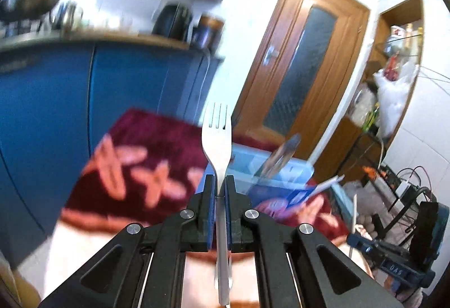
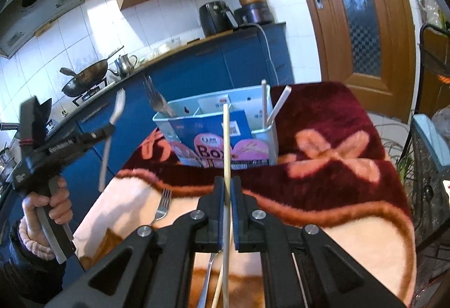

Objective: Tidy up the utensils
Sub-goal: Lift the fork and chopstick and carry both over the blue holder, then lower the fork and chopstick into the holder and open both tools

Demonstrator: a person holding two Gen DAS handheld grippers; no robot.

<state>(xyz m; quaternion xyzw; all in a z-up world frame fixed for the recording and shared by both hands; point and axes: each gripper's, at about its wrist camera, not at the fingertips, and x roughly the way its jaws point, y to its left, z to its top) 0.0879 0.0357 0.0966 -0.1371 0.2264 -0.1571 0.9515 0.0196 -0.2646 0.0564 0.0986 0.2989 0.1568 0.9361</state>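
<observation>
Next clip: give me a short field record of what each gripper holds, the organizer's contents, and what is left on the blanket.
left gripper: shut on a fork, tines pointing away, lifted clear of the blanket
right gripper: shut on a chopstick, aimed toward the organizer
organizer: light blue box on the blanket; forks in its left compartment, two white sticks in its right one
blanket: dark red with orange pattern
left to sort: one loose fork on the blanket, another chopstick beneath the right gripper

The kitchen has blue cabinets (image 2: 242,55) and white tiled walls (image 2: 92,27). A wooden door (image 2: 362,13) with a glass panel stands at right
</observation>
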